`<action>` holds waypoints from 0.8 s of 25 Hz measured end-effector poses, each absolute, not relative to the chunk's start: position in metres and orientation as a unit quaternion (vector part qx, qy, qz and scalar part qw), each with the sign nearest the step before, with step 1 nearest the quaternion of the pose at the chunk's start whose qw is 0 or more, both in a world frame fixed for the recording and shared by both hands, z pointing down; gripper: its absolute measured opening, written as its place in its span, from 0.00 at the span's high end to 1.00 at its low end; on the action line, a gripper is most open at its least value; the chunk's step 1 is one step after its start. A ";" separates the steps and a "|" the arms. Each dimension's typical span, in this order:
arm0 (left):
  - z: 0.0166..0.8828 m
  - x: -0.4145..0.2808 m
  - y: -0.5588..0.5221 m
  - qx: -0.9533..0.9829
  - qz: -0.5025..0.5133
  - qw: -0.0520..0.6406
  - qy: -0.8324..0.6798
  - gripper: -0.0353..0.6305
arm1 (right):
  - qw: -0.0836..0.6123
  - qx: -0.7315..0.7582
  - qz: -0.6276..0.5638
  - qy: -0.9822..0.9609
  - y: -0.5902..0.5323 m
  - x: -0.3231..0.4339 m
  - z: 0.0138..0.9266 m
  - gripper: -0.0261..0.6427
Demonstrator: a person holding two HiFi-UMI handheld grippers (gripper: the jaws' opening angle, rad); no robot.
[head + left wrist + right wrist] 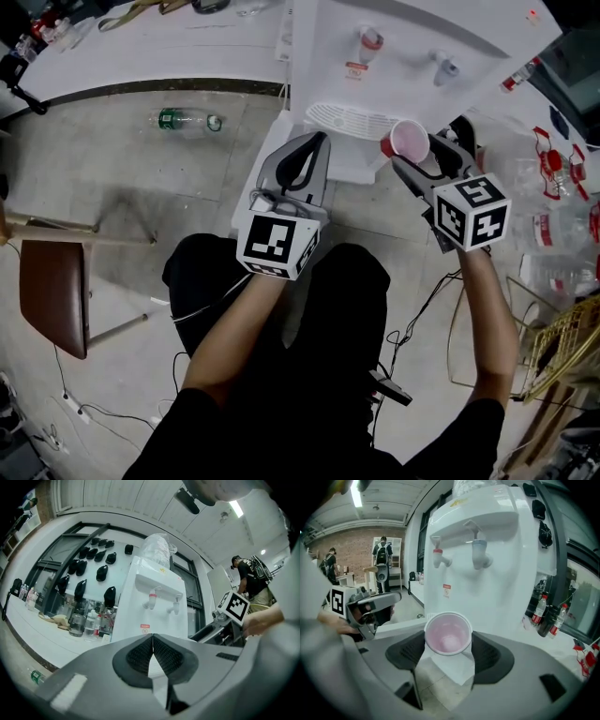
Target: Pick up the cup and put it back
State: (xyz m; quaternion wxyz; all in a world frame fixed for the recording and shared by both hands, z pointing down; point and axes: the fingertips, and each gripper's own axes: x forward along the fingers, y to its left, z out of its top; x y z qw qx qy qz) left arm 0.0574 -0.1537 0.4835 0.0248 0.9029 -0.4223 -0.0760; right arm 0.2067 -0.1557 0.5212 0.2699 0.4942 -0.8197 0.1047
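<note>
Seen from above, a person holds a gripper in each hand, facing a white water dispenser point(328, 47) on a pale tiled floor.

The right gripper point(427, 155) grips a small pink cup point(410, 142) between its two pads. The jaws stand wide, one against each side of the cup. The cup is empty and tilted, with its mouth facing back toward the person. It is held just beside the right end of the dispenser's white drip grille point(339, 116). In the right gripper view the cup point(447, 633) is low in front of the dispenser body, below the red tap point(437, 557) and the blue tap point(478, 555).

The left gripper point(314, 150) is to the left of the cup, at the near left end of the grille. Its jaws are pressed together with nothing between them, and it points at the dispenser.

A plastic bottle point(187, 120) lies on the floor at the far left. A brown chair point(54, 295) stands at the near left.
</note>
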 end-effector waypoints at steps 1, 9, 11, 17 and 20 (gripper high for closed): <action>0.483 0.058 -0.154 0.903 -0.076 0.024 -0.422 0.94 | 0.268 0.499 0.106 -0.817 -0.161 0.210 0.521 0.51; 0.485 0.060 -0.150 0.905 -0.073 0.025 -0.418 0.94 | 0.264 0.522 0.128 -0.801 -0.185 0.225 0.528 0.51; 0.485 0.059 -0.150 0.905 -0.075 0.026 -0.418 0.94 | 0.259 0.522 0.134 -0.801 -0.190 0.224 0.528 0.51; 0.487 0.061 -0.153 0.905 -0.076 0.031 -0.417 0.94 | 0.247 0.524 0.153 -0.801 -0.204 0.224 0.528 0.51; 0.486 0.061 -0.153 0.905 -0.078 0.032 -0.416 0.94 | 0.242 0.528 0.158 -0.798 -0.209 0.226 0.529 0.51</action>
